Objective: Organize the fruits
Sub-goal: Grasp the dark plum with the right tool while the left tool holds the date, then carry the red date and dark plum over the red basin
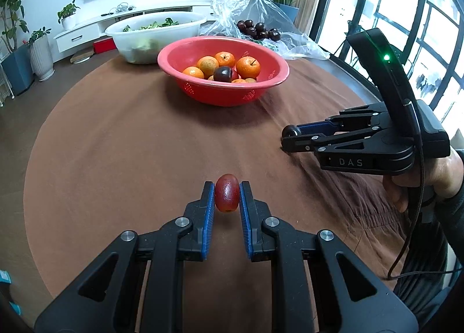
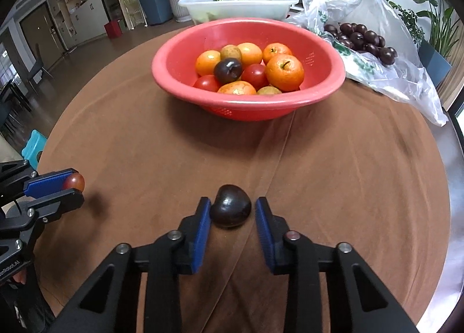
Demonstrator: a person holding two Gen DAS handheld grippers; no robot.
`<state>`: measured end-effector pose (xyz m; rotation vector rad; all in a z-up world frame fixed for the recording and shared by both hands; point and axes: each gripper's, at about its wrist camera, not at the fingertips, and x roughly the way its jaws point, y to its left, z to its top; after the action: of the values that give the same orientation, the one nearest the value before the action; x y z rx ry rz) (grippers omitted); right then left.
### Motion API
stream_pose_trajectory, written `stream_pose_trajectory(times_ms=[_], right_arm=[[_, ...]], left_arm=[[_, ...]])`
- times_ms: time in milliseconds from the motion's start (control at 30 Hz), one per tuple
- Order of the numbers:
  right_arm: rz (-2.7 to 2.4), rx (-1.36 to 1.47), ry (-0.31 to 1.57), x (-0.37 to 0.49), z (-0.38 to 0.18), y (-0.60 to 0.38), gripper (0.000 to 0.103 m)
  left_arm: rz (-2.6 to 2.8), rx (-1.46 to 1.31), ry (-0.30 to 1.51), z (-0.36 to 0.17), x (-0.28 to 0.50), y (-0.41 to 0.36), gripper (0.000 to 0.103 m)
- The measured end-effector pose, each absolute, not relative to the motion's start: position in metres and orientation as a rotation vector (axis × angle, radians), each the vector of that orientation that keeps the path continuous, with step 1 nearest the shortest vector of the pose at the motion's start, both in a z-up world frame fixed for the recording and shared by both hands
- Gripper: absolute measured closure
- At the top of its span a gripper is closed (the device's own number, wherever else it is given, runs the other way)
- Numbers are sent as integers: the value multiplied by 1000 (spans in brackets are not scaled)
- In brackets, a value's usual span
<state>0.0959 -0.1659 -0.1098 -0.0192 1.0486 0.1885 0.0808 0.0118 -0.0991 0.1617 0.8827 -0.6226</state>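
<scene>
My left gripper holds a small red fruit firmly between its blue fingers, lifted a little above the brown tabletop. My right gripper stands around a dark plum that lies on the tabletop; the left pad touches it, the right pad is apart, so it is not yet gripped. I think I must center the plum first, then squeeze gently, because it may roll. The red bowl with the other fruits waits further ahead.
</scene>
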Motion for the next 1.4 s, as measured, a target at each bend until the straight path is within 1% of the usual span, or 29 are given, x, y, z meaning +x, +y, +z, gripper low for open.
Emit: stream_pose_trajectory(times_ms=[967, 1400], right_arm=[[188, -34, 1007, 84, -87, -156, 74], [137, -56, 957, 80, -61, -167, 74]], left_arm=[[-597, 151, 853, -90, 91, 7, 87], [-582, 157, 801, -65, 108, 1, 87]])
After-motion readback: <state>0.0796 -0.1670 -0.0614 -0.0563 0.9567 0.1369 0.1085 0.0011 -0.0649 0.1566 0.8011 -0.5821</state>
